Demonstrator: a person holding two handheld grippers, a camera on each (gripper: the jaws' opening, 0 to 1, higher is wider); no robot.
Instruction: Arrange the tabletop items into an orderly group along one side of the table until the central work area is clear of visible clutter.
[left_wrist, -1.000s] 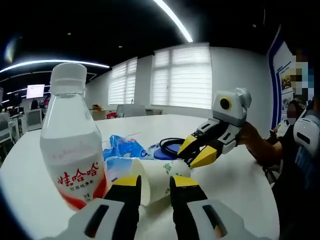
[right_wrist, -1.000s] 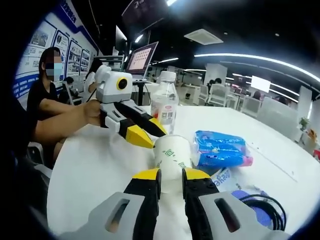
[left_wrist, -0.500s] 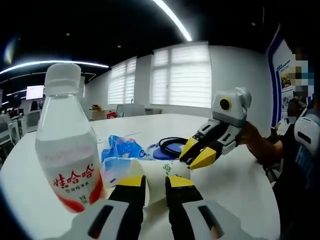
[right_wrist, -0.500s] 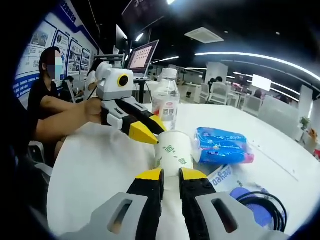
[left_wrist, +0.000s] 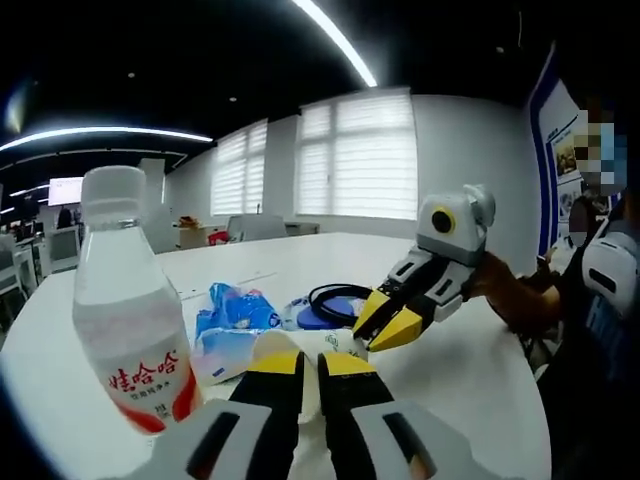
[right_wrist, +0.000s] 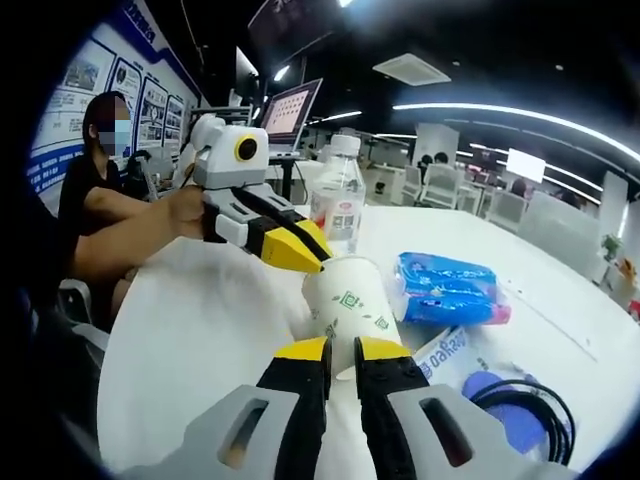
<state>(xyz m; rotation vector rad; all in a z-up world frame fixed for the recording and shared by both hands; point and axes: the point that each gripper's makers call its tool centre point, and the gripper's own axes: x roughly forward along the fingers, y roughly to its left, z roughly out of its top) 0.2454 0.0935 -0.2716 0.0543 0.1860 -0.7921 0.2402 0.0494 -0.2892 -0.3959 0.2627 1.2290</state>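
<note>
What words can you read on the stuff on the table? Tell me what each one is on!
"娃哈哈" in red letters, on the label of the water bottle.
Smaller print under that on the bottle label: too small to read.
Green square marks on the paper cup: a pattern, no words I can read.
Blue print on the white bag beside the blue tissue pack: too blurred to read.
Wall posters: too blurred to read.

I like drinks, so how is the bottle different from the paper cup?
The bottle stands upright, while the paper cup is tipped over between the two grippers. The bottle is see-through plastic with a red label and a white cap on top; the cup is white paper with green marks and an open mouth. Both sit on the white table.
</note>
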